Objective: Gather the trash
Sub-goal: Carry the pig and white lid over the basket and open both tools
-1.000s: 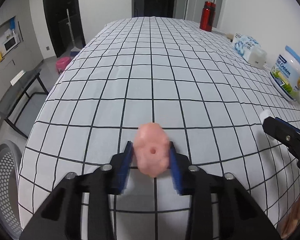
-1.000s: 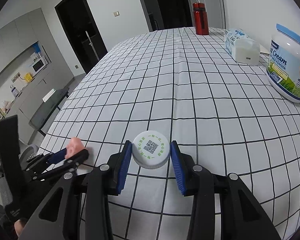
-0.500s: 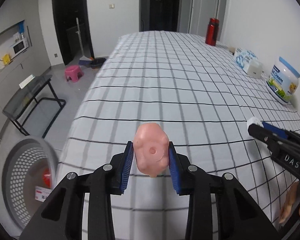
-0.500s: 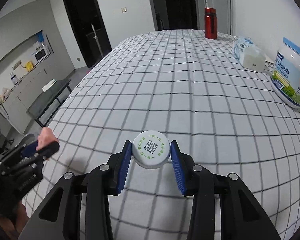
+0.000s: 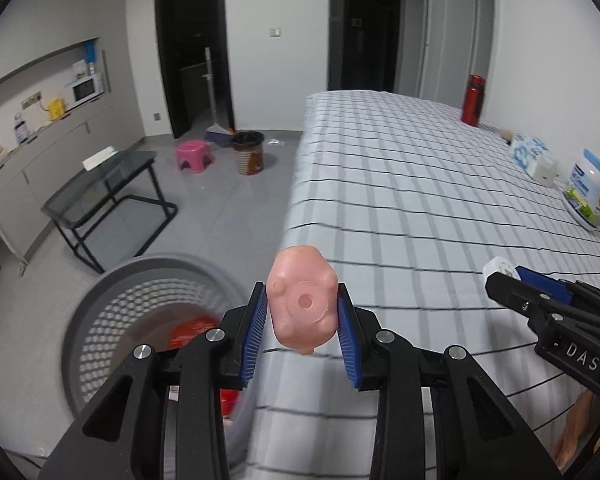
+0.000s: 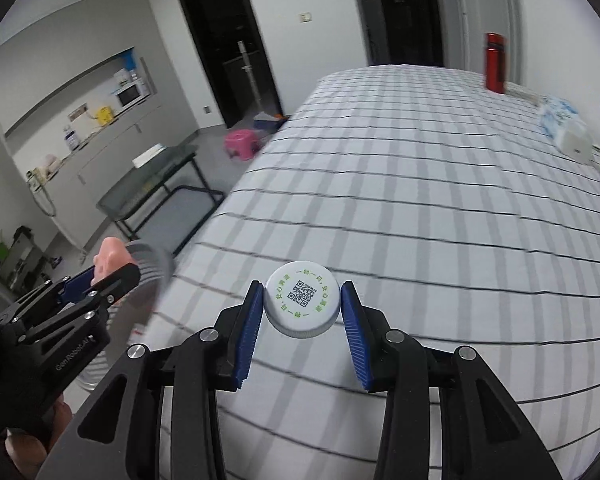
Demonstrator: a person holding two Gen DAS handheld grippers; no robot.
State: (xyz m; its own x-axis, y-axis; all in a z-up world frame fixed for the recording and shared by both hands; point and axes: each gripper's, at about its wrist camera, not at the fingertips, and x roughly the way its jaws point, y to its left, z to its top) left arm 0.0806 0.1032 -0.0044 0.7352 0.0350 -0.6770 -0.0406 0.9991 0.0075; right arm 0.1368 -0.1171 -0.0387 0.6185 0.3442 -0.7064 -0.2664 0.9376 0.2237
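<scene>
My left gripper [image 5: 302, 320] is shut on a pink rubber toy [image 5: 302, 306] and holds it in the air at the table's left edge, beside a grey perforated waste basket [image 5: 112, 308] on the floor with red trash inside. My right gripper [image 6: 302, 318] is shut on a white bottle cap [image 6: 301, 298] with a QR code, held above the checked tablecloth [image 6: 420, 200]. The left gripper with the pink toy [image 6: 110, 258] shows at the left of the right wrist view. The right gripper [image 5: 512, 280] shows at the right of the left wrist view.
On the table's far right stand a milk powder jar [image 5: 590, 188], a tissue pack [image 5: 534, 156] and a red bottle [image 5: 474, 98]. On the floor are a glass side table [image 5: 104, 196], a pink stool [image 5: 194, 155] and a brown bin [image 5: 250, 152].
Both grippers have lifted and swung left from over the table toward its left edge. The waste basket has come into fuller view under the left gripper. Both grips are unchanged.
</scene>
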